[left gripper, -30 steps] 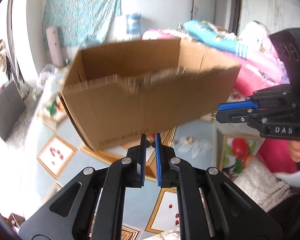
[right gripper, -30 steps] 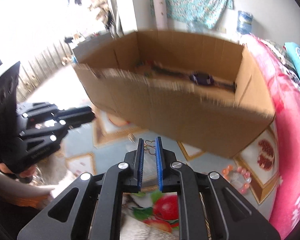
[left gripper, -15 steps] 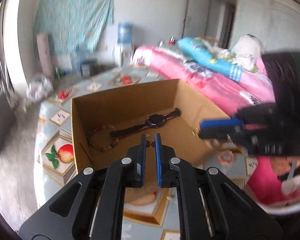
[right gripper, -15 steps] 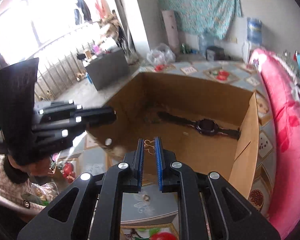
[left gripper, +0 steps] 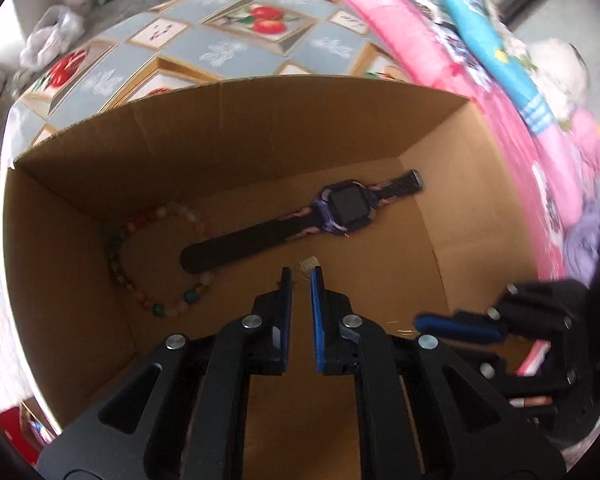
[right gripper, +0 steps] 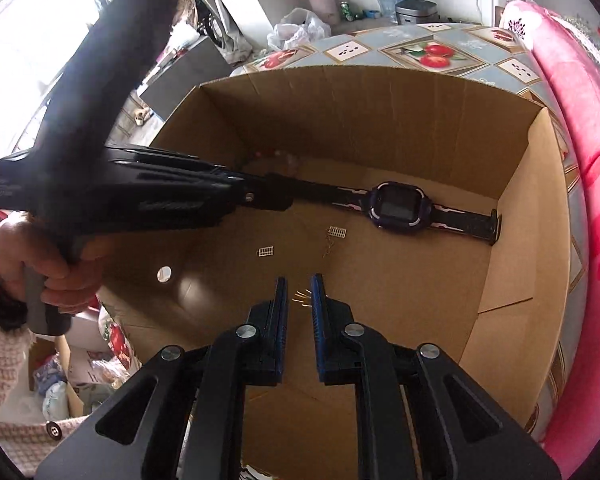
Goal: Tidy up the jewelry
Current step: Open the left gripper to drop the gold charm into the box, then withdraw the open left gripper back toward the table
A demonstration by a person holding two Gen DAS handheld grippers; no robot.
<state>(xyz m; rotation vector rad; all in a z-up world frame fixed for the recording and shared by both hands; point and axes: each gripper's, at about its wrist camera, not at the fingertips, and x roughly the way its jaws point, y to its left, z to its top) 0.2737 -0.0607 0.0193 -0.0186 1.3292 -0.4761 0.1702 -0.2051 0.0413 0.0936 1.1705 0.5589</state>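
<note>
Both grippers dropped over the cardboard box (left gripper: pixel 228 148) since before; left gripper (left gripper: pixel 300 276) and right gripper (right gripper: pixel 300 286) jaws now released, earrings (right gripper: pixel 337 233) lying mid-frame inside.

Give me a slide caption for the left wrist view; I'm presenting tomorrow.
Left gripper hovers over a cardboard box holding a smartwatch and beaded bracelet.

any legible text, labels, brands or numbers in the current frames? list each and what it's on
None can be read.
Watch: screen is dark, no digits or brand show.
Cardboard box: the walls in view are plain, no print.
Left gripper, seen from the right wrist camera: faint raised marks on its body, too blurred to read.
Tablecloth: fruit and dot pictures only, no words.
</note>
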